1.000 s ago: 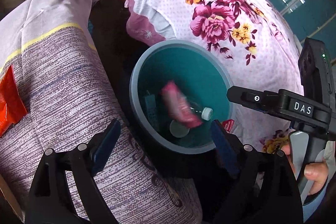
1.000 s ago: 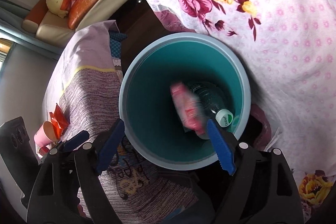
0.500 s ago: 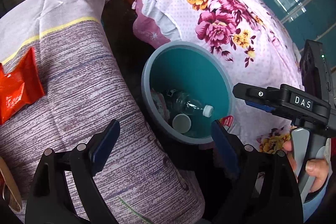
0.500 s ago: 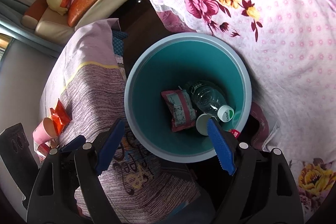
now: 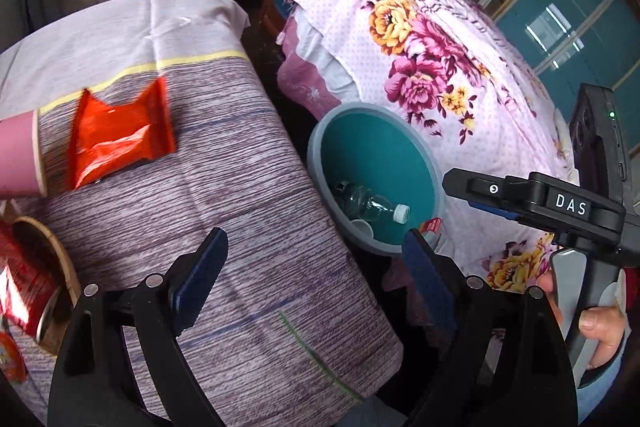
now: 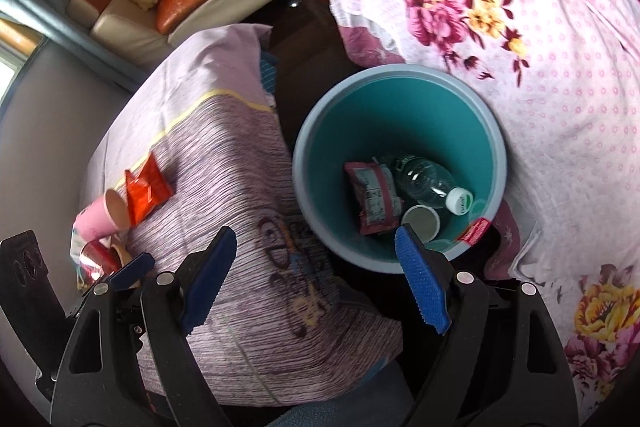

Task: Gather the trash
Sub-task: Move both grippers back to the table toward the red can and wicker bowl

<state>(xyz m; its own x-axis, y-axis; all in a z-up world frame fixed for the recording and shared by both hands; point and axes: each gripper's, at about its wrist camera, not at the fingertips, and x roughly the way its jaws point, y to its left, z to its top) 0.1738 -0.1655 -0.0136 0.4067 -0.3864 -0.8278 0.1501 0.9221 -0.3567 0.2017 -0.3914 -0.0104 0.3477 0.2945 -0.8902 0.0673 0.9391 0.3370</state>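
Two empty grippers: in the left wrist view, the left gripper (image 5: 316,279) hangs wide open over a striped table cover (image 5: 224,187), where an orange snack wrapper (image 5: 120,135) lies beside a pink paper cup (image 5: 18,157). In the right wrist view, the right gripper (image 6: 316,279) gapes, holding nothing, above a teal bin (image 6: 396,95) containing a bottle (image 6: 428,183) and pink packet (image 6: 374,197). That wrapper looks light, crinkly and slippery, so pinching a raised edge seems best.

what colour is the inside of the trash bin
Teal inside the trash bin, with a grey-blue rim; clearest in the right wrist view.
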